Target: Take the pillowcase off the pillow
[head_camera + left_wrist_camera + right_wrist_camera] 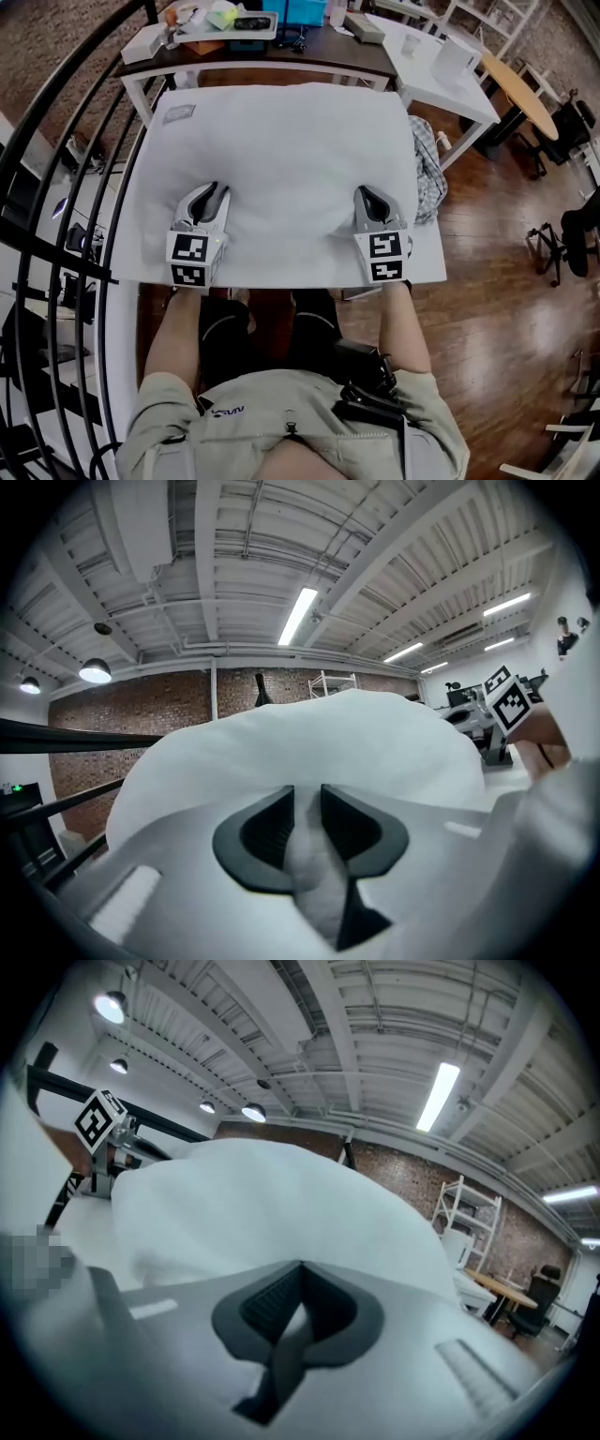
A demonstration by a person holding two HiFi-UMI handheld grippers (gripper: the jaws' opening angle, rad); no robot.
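Cased pillow (291,122) on table (429,266). My left hand-held gripper (214,191) clamps pillowcase (309,747) fold; right hand-held gripper (371,195), jaws together, seemingly nips thinner fold. Risk: thin bite slips under pull, or pillow drags along.

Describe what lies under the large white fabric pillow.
Under the pillow, the white rectangular table shows only as a bare margin along its edges. A checked cloth hangs beside the pillow's right edge. Whether it reaches underneath cannot be seen. Everything beneath the pillow's middle is covered.
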